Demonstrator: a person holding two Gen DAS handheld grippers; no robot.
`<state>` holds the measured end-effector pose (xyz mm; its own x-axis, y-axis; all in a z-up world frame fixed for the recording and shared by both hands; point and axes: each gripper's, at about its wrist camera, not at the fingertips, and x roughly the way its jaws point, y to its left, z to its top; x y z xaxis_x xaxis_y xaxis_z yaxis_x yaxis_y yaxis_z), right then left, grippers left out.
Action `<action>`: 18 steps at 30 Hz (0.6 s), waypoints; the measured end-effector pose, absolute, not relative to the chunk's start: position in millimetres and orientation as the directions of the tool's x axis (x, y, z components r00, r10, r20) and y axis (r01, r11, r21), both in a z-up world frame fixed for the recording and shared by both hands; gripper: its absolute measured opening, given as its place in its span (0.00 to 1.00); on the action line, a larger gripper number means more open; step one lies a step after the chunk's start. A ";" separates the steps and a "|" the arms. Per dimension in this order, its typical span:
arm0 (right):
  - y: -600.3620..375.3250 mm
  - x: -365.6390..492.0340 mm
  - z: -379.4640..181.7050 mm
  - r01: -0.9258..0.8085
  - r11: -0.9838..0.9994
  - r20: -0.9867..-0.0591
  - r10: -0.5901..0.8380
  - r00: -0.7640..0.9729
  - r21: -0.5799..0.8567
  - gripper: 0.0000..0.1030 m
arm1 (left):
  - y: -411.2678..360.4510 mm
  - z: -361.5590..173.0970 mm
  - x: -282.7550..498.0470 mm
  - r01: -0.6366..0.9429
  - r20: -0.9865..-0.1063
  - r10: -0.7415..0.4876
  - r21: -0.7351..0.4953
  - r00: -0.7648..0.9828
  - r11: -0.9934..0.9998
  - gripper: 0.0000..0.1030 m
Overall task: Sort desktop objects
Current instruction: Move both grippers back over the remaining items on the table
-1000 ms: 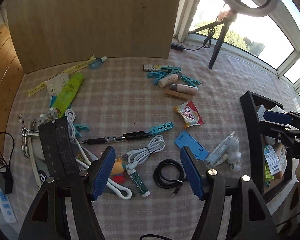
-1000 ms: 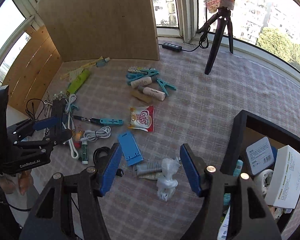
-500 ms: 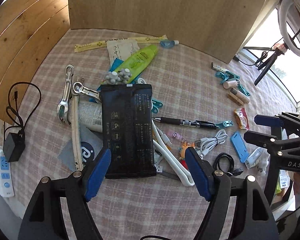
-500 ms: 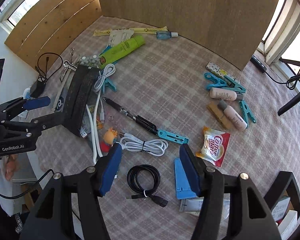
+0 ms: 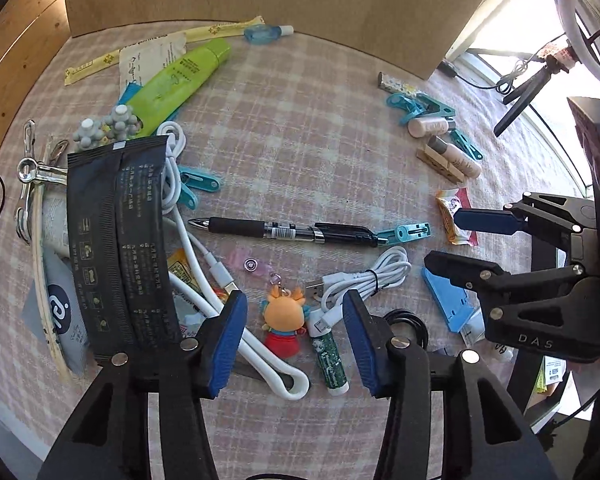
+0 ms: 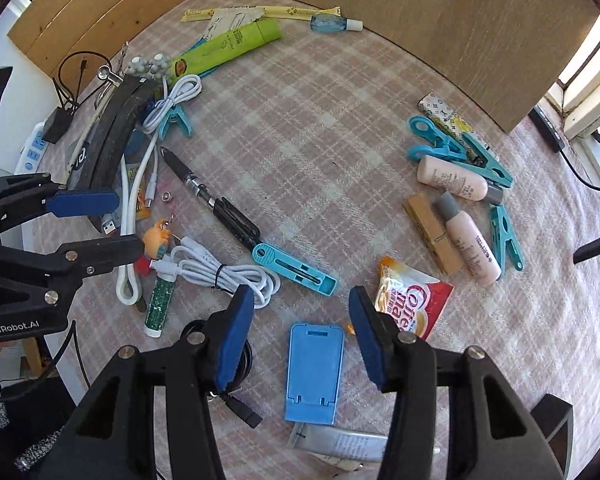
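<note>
We are bringing the left gripper [image 5: 294, 338] down over the orange keychain figure [image 5: 283, 326], jaws closing with nothing pressed yet, so the pads straddle it; the right gripper [image 6: 302, 330] (also closing, empty) is bracketing the blue phone stand [image 6: 314, 372] near the table's [image 6: 300, 120] front edge.

Both grippers point steeply down, side by side.
The left gripper [image 5: 294, 338] and right gripper [image 6: 302, 326] are closing, blue pads apparently pressing on nothing, though the fisheye distorts the gap.
</note>
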<state>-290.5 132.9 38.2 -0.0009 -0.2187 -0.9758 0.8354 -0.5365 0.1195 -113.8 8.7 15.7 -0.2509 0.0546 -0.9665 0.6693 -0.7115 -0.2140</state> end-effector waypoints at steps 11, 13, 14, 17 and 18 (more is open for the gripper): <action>127.4 -307.2 17.1 0.834 -0.524 -0.964 -0.261 0.038 0.175 0.39 | -13.2 -10.2 -150.6 0.739 -0.974 0.090 -0.216 -0.207 -0.638 0.42; 128.2 -308.5 17.0 0.833 -0.519 -0.961 -0.273 0.052 0.193 0.39 | -14.3 -9.4 -157.3 0.735 -0.976 0.075 -0.202 -0.203 -0.647 0.42; 129.0 -308.2 17.0 0.835 -0.511 -0.958 -0.278 0.064 0.204 0.39 | -15.0 -9.0 -160.4 0.733 -0.976 0.073 -0.203 -0.205 -0.649 0.42; 131.4 -309.5 16.1 0.841 -0.499 -0.958 -0.278 0.076 0.212 0.39 | -19.4 -11.5 -169.7 0.732 -0.976 0.077 -0.204 -0.204 -0.650 0.42; 132.1 -311.7 16.0 0.836 -0.504 -0.956 -0.281 0.081 0.219 0.39 | -21.6 -13.4 -172.5 0.736 -0.976 0.082 -0.206 -0.202 -0.645 0.42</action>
